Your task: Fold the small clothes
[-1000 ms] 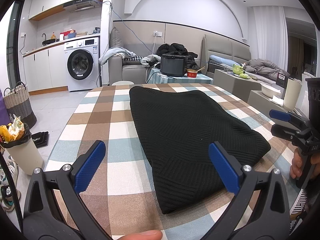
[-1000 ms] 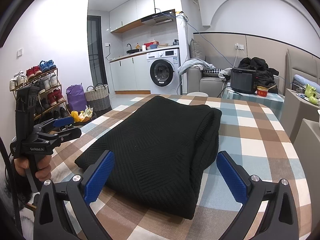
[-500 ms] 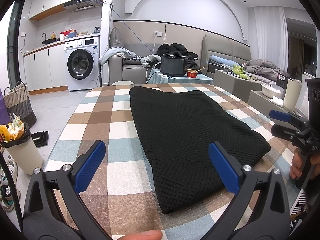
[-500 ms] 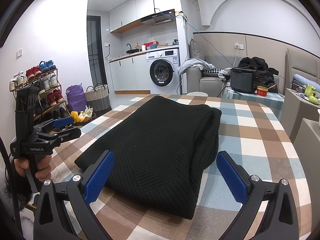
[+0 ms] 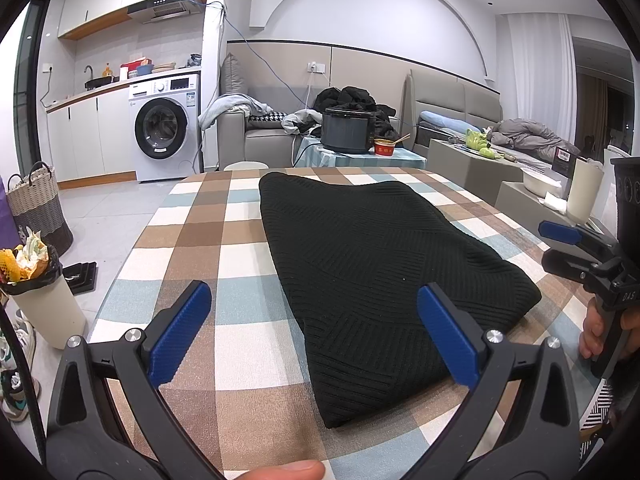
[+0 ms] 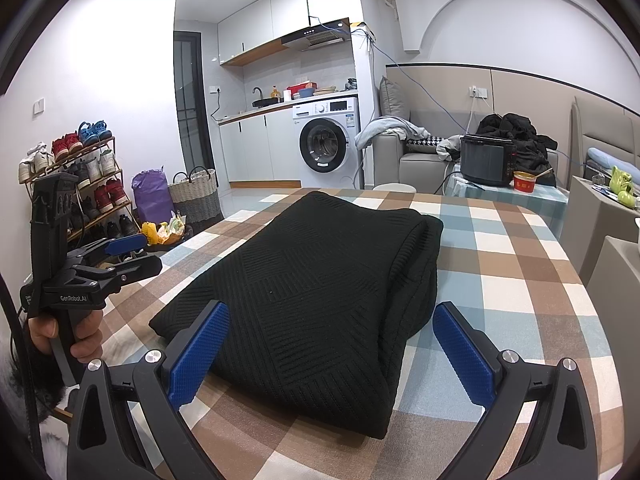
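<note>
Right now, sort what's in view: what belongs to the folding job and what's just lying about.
For the job:
black knit garment
checked tablecloth
left tool, open
right tool, open

Lying about:
washing machine
shoe rack
dark cooker
woven basket

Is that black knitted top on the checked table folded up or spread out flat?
Folded. The black knitted top lies as a compact rectangle, with doubled layers visible along its right edge.
</note>
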